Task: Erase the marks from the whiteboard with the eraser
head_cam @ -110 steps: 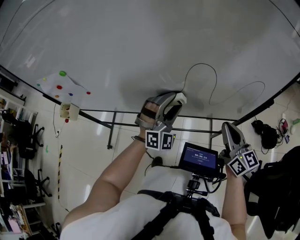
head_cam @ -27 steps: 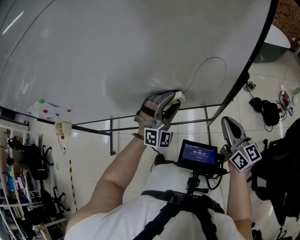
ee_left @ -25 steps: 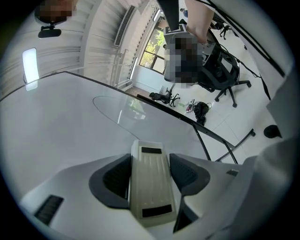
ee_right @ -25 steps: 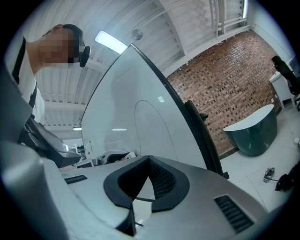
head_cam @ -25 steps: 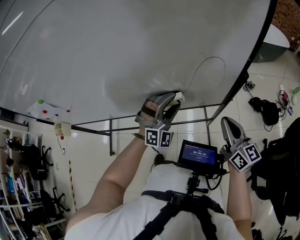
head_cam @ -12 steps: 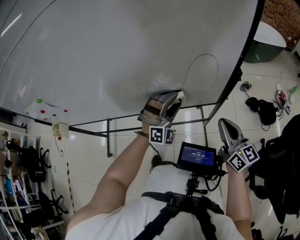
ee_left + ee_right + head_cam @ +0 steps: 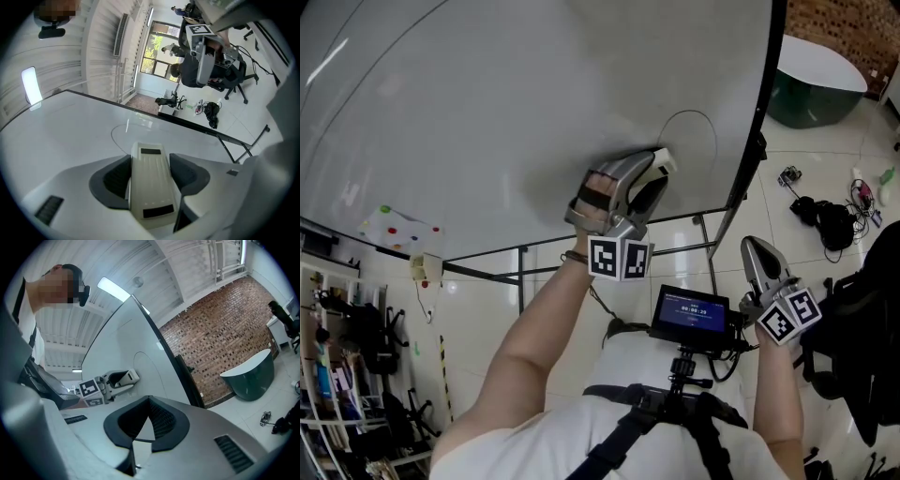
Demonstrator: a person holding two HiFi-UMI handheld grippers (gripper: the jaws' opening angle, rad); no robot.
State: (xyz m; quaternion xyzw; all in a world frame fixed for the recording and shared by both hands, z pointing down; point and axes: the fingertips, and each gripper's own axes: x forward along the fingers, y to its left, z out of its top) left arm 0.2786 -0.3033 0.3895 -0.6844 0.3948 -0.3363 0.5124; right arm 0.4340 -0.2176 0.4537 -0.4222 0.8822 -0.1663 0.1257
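Note:
The whiteboard [image 7: 487,94] fills the upper part of the head view. One thin black loop [image 7: 705,127] is drawn on it near its right edge. My left gripper [image 7: 654,176] is shut on a cream eraser [image 7: 665,160], whose front end lies against the board just below and left of the loop. In the left gripper view the eraser [image 7: 149,187] sits between both dark pads, with the loop [image 7: 117,138] just ahead of it. My right gripper [image 7: 757,258] hangs low at the right, away from the board, shut and with nothing in it. Its jaw tips meet [image 7: 149,399].
The board's black edge [image 7: 759,112] and its stand bars [image 7: 525,272] run below my left hand. A small screen [image 7: 692,309] sits on the chest rig. A sheet with coloured magnets [image 7: 394,225] hangs at the lower left. A green tub [image 7: 816,94] and bags [image 7: 830,225] are on the floor.
My left gripper has risen up the board with the eraser, closer to the loop. The second curve, right of the loop in the oldest frame, no longer shows. The right gripper has barely shifted.

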